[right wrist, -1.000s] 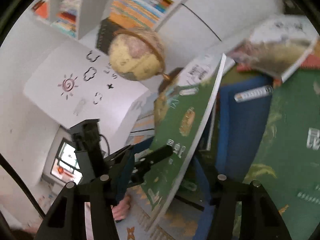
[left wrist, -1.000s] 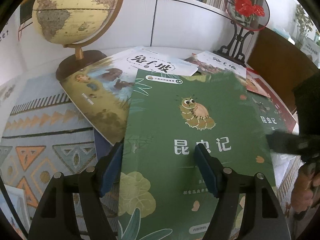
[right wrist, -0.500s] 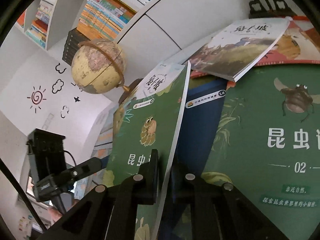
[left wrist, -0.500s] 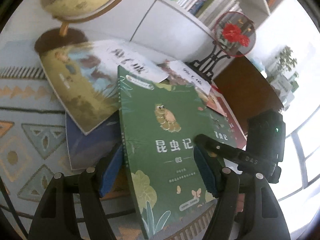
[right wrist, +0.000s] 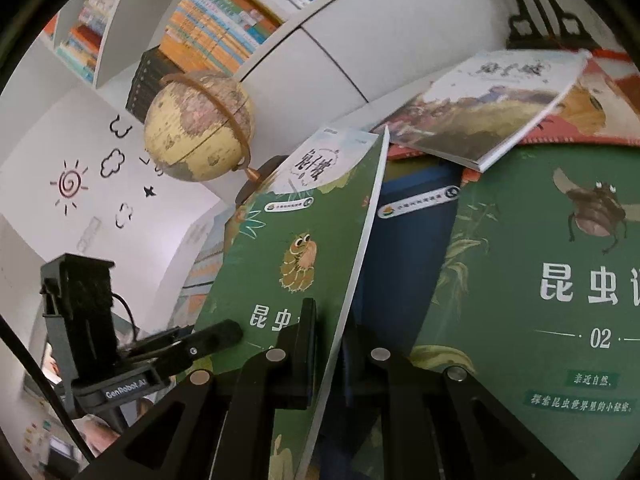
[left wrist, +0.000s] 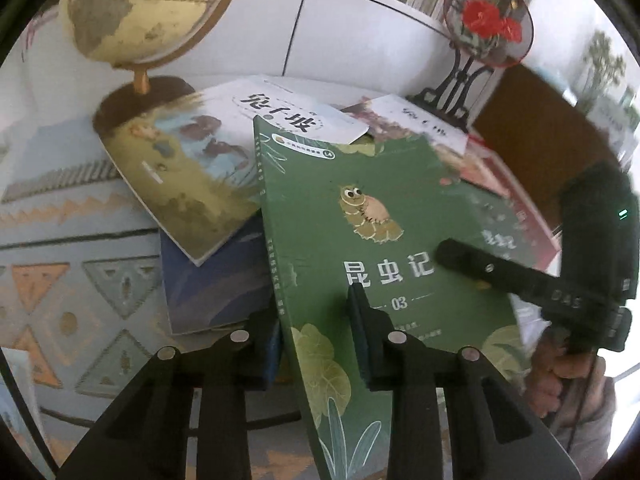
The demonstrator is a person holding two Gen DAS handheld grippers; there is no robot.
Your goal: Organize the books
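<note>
Green paperback numbered 03 (left wrist: 360,216) is lifted at a slant above the jumble of books on the patterned tabletop (left wrist: 60,280), near the globe (left wrist: 148,12). The left gripper (left wrist: 316,320) has its jaws clenched on the spine-side lower edge, and the right gripper (right wrist: 332,344) is clamped on the opposite, page-side edge. Thin and glossy, the book probably flexes and could slip; gripping deep near the spine, with both edges supported, seems safest.
</note>
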